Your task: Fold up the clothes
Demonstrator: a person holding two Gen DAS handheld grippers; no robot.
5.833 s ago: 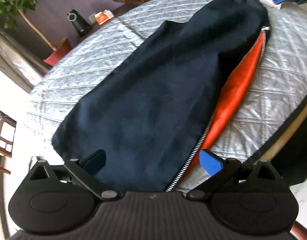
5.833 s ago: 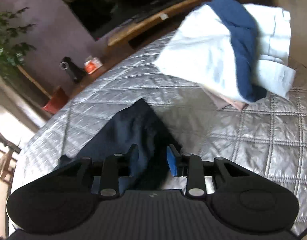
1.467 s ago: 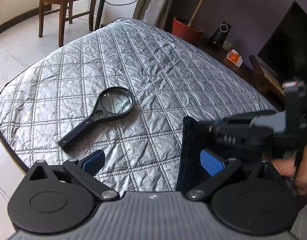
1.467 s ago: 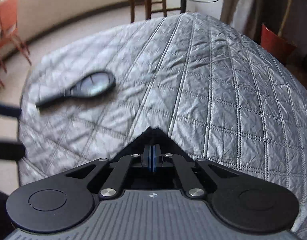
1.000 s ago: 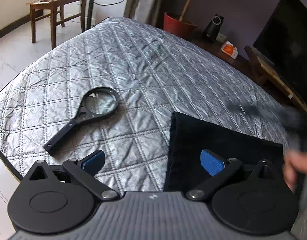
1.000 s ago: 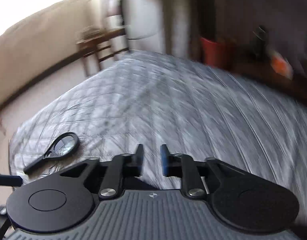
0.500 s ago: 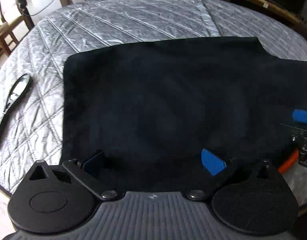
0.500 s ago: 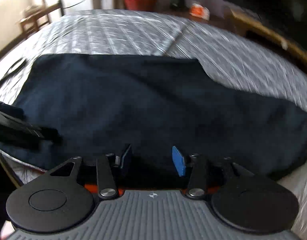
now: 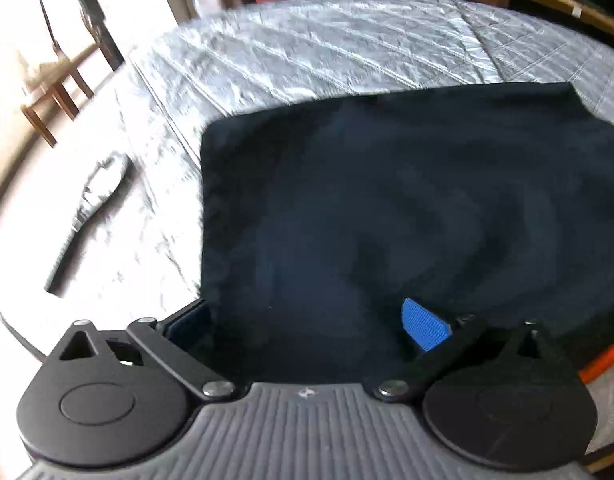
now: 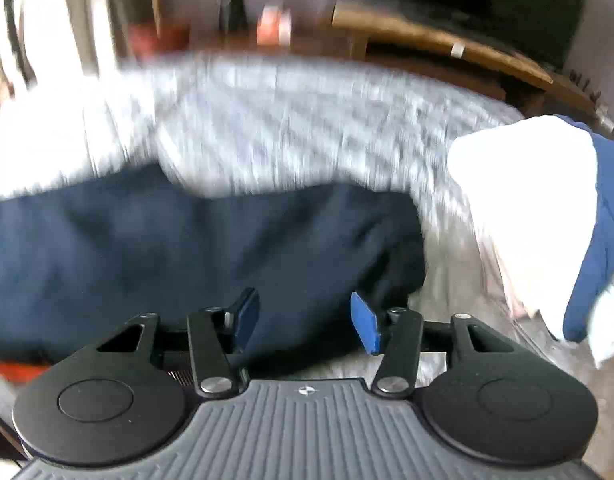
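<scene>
On the quilted bed [image 9: 347, 48], dark jacket [image 9: 387, 200] near edge, left hand-held gripper [image 9: 307, 326] closing, right hand-held gripper [image 10: 305, 322] released.

Matt cloth jacket [image 9: 387, 200], shiny quilted cover [image 9: 327, 40]

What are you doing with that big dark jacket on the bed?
A person is folding clothes with a pair of tongs in each hand. The dark navy jacket lies spread on the silver quilted cover. The left tongs are closing over its near edge, not pinching yet. The right tongs hover open over its other end. A pile of white and blue clothes waits nearby.
</scene>
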